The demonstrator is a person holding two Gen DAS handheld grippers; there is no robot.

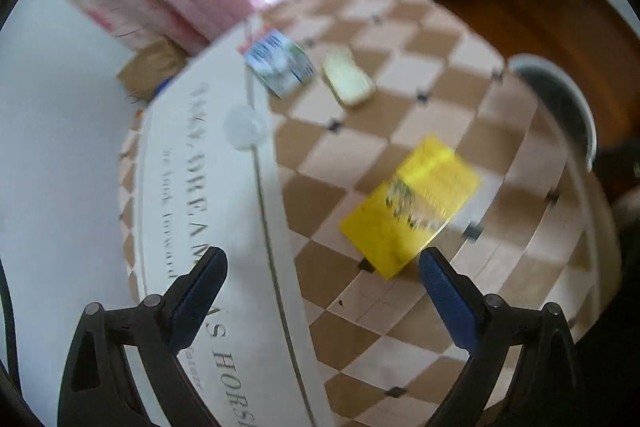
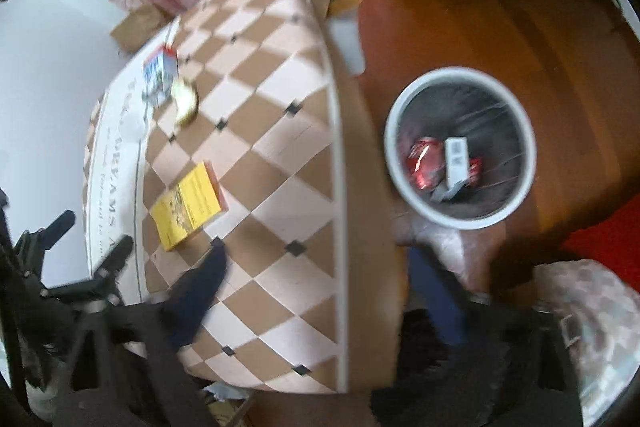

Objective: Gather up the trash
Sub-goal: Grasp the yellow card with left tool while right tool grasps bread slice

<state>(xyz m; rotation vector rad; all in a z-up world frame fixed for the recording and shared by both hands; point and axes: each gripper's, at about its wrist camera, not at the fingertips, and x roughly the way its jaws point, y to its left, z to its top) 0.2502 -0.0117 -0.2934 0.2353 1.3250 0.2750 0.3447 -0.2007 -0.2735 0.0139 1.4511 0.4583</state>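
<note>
Tabletop [image 1: 400, 115]; left gripper [image 1: 322, 269] seemingly spread.

Motion blur smeared the print on the yellow box [image 1: 412, 203] past reading; the blue-and-white carton [image 1: 278, 61] and the pale object [image 1: 348, 77] beside it were too soft to identify. The white bin [image 1: 560, 95] was cut by the table edge in the left wrist view; the right gripper [image 2: 320, 267] showed its right finger [image 2: 434, 291] blurred against dark clutter.
</note>
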